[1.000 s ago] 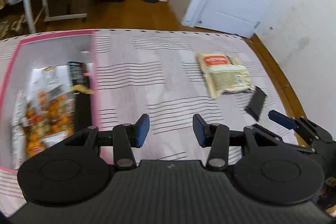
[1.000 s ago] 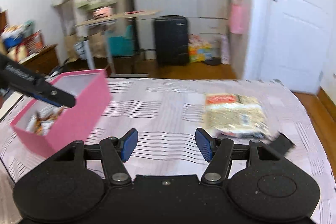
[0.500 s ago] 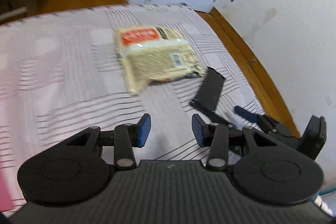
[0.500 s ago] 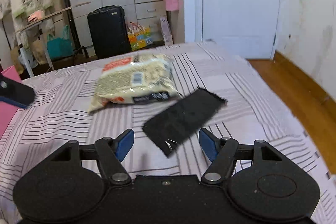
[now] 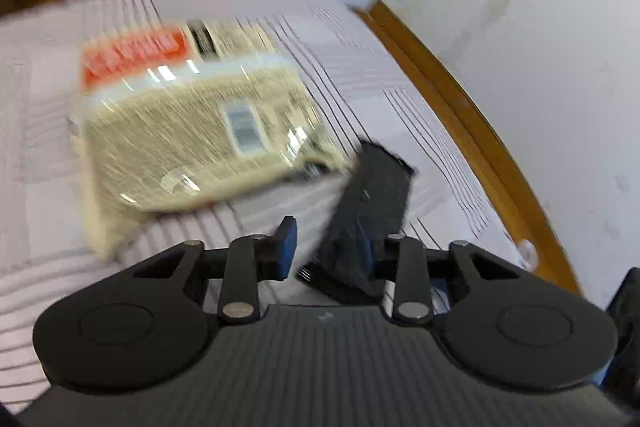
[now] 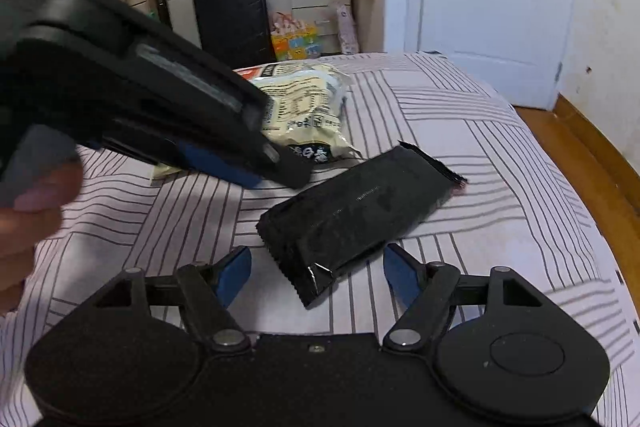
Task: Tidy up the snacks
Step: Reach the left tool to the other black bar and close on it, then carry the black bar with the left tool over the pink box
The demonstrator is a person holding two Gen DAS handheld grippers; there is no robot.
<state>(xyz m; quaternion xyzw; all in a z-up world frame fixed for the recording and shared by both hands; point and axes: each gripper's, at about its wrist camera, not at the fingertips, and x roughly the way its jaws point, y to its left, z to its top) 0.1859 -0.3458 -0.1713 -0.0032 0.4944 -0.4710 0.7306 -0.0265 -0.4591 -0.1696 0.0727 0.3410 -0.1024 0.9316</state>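
Two snack packets remain loose on the bed; both grippers have come across to them within the last second.

Left wrist view (heavily blurred by motion): the left gripper [image 5: 326, 247] has swung away from the pink box it faced a second ago, and that box is no longer in view. It now points down at the striped bedspread [image 5: 44, 163] near the bed's edge by the wall. Its jaws have drawn in to their narrowest, with only a slim gap showing, and they clamp nothing. The beige noodle-type packet [image 5: 188, 135] with a red label lies ahead and left. The black packet [image 5: 372, 195] lies just beside the beige packet's corner and runs under the gripper's right finger. Whether that finger touches it cannot be told through the blur.

Right wrist view (sharp): the right gripper [image 6: 316, 267] has dropped low over the near end of the black packet. Its jaws are opening, and the packet's crimped end lies between the pads, clear of both. The left gripper crosses the frame from the upper left, held in a hand [image 6: 28, 211], with its tip over the beige packet's near edge.

Assessment: neither packet is yet held. The right gripper appears set to close on the black packet, while the left, closed up, would need to reopen to take the beige one. Both must then be carried to the box.
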